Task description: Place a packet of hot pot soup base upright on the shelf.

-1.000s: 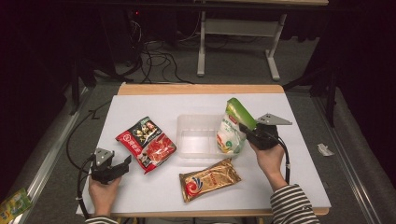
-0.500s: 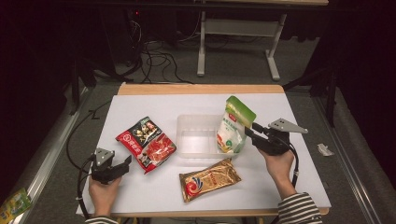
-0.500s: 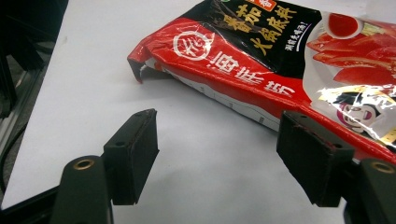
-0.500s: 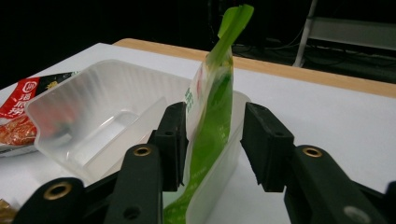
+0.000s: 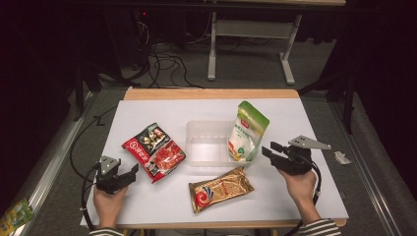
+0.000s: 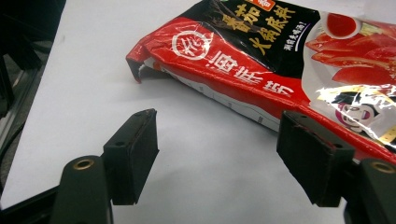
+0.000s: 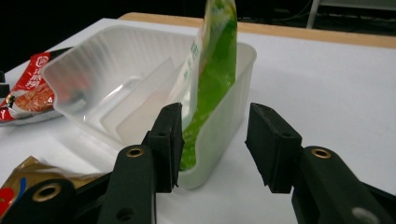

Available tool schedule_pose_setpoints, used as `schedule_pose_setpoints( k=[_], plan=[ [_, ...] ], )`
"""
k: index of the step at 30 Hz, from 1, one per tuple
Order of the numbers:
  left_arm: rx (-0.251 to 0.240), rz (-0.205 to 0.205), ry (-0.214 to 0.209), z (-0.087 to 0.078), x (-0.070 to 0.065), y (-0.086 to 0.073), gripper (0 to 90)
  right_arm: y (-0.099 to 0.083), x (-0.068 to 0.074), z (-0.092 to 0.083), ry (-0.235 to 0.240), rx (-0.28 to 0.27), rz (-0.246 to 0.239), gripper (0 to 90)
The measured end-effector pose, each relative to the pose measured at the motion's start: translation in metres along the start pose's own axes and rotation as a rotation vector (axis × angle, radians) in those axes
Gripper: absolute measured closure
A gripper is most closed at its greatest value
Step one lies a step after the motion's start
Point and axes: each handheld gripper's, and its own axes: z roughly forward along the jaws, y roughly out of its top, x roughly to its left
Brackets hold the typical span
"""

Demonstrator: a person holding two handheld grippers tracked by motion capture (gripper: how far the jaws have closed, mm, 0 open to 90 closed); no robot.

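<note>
**Inspector:** Report the right side.

**Assistant:** The right gripper [image 5: 268,150] is lying near the right end of the clear tray [image 5: 209,156], held level in the person's right hand [image 5: 298,184], with the jaws pointing toward the tray. The forearm is coming in from the bottom edge, sleeve striped. The jaws have just been opening and are standing apart with nothing between them; the right gripper view shows a bare gap, and the pads are touching nothing.

**Inspector:** And the green pouch?

**Assistant:** The green pouch [image 5: 247,132] is standing inside the tray, at its right end, leaning against the tray wall. In the right gripper view the green pouch [image 7: 210,79] is rising just past the left jaw, behind the tray's corner [image 7: 243,60]. It is standing free of the gripper.

**Inspector:** Left side.

**Assistant:** The left gripper [image 5: 129,173] is resting low near the table's front left corner, held in the left hand [image 5: 109,204], jaws aimed at the red packet [image 5: 155,150]. The jaws are standing wide with only white tabletop [image 6: 84,70] between them. The red packet [image 6: 261,65] is lying flat just beyond the jaw tips, not touched.

**Inspector:** Anything else on the surface?

**Assistant:** A gold packet [image 5: 220,188] is lying flat in front of the tray, between the two hands, apart from both grippers.
</note>
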Motion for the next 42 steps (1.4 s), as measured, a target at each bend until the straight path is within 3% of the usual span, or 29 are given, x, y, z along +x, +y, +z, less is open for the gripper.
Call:
schedule_pose_setpoints(
  k=[7,15,25,42],
  plan=[
    [-0.003,0.008,-0.004,0.000,-0.001,0.000,29.4,-0.019,0.003,0.000,0.001,0.025,0.008,52.5],
    [-0.001,0.017,0.001,0.000,-0.001,0.000,28.4,-0.033,0.010,-0.001,0.021,0.010,-0.004,52.6],
    [0.002,0.025,0.007,0.000,-0.003,0.000,28.3,-0.042,0.016,0.003,0.060,0.037,-0.030,51.5],
    [-0.001,0.023,0.011,-0.001,-0.003,0.000,28.1,-0.058,0.034,0.014,0.120,0.099,-0.026,50.8]
  ],
)
